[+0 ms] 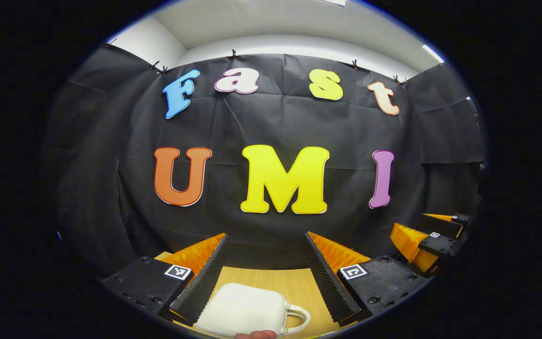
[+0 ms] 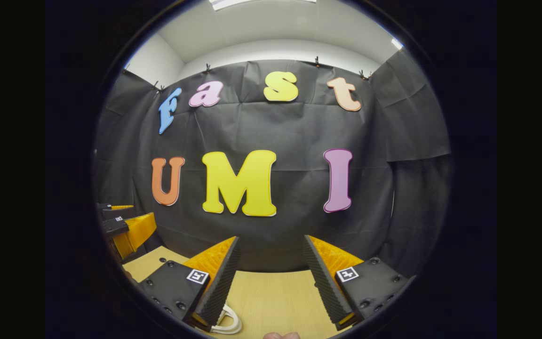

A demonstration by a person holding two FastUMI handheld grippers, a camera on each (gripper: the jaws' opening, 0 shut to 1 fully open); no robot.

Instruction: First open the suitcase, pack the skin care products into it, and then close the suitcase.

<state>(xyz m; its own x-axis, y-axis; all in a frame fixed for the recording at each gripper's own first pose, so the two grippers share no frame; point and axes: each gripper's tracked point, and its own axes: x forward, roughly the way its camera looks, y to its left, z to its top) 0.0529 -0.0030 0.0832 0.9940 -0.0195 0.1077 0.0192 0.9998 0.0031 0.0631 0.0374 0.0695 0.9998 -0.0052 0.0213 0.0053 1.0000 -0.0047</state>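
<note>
Left gripper view: left gripper (image 1: 265, 263) hovering spread above closed small white hard-shell suitcase (image 1: 245, 310) at wooden table's (image 1: 294, 282) near edge. Right gripper (image 2: 271, 266) spread too. Opening step pending; next, probably gripping lid.

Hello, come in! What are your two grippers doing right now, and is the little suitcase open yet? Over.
Left gripper open above the white suitcase. Right gripper open, holding nothing. Suitcase shut on the wooden table. Nothing blocking.

The suitcase (image 1: 245, 310) is cut off at the 6 o'clock edge. In the right gripper view, only its handle (image 2: 227, 322) shows, partly hidden behind a finger (image 2: 217, 282).
</note>
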